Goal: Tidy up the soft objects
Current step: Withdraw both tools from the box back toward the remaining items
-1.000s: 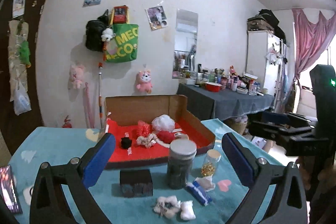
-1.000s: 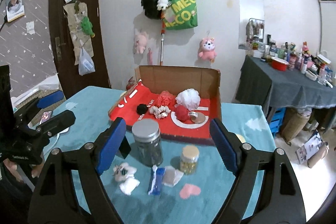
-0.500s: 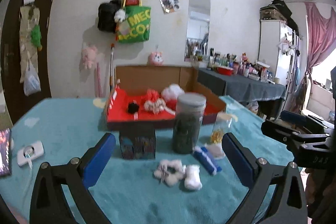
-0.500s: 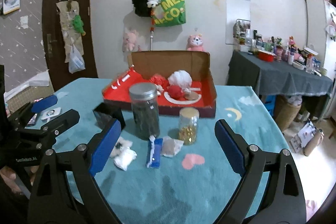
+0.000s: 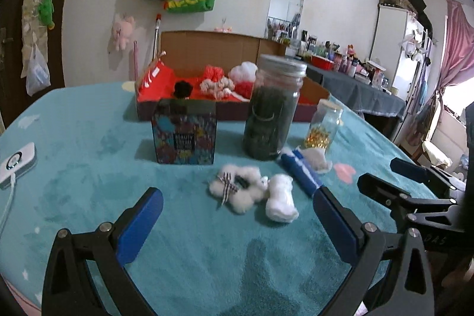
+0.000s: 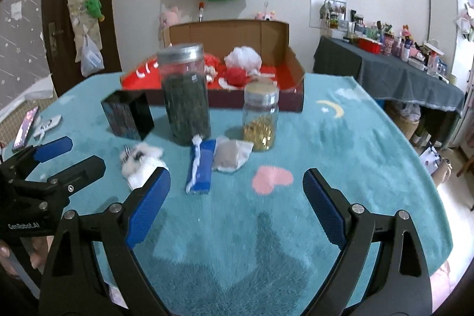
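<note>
Teal table cover (image 6: 340, 156) bore a pink heart (image 6: 273, 179) and yellow moon (image 6: 333, 107); box (image 5: 237, 105) was brown outside, red inside; fluffy white scrunchie (image 5: 237, 188) carried a black-and-white checked bow; rolled cloth (image 6: 201, 166) was blue with white stripe; gripper pads (image 6: 148, 209) were blue.

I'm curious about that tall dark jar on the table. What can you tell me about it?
The tall jar is clear glass with a grey screw lid, shut, filled nearly to the top with something dark green. It stands upright on the teal cloth, in front of the red-lined box. A smaller jar stands apart to one side, a dark patterned box to the other. A blue-and-white packet lies at its foot, perhaps touching.
</note>
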Available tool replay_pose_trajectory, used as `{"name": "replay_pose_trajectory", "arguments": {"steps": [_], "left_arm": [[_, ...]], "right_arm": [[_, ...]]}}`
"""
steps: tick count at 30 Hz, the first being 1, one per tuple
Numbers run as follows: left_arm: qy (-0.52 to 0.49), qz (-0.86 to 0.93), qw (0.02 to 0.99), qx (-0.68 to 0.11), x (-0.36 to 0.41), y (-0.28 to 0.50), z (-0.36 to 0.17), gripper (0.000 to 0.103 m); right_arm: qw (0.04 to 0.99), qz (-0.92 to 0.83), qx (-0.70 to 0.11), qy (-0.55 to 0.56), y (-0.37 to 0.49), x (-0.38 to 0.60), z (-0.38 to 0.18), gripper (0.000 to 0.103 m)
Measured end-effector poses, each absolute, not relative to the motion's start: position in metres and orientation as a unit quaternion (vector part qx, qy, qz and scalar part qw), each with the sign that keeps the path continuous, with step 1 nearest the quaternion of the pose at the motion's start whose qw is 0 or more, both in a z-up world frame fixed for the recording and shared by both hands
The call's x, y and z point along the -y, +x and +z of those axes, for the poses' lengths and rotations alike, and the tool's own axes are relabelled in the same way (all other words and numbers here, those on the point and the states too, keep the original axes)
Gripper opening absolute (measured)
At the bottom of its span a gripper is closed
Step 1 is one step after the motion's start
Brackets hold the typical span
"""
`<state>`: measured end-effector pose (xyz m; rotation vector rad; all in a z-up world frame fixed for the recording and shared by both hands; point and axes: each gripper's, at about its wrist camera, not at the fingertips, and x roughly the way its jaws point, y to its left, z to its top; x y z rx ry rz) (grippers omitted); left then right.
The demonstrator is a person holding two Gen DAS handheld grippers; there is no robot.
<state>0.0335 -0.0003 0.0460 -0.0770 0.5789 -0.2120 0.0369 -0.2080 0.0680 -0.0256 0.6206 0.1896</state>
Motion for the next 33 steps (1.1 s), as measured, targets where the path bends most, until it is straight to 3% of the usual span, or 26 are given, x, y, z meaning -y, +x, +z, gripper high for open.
{"name": "replay_pose_trajectory", "arguments": {"steps": [33], "left_arm": [[-0.003,-0.124,0.921,-0.369,0.005,0.095,0.041,0.103]], "right_arm": [[0.91,0.118,-0.397,0.012,0.11,0.22,0.049,0.092]]}}
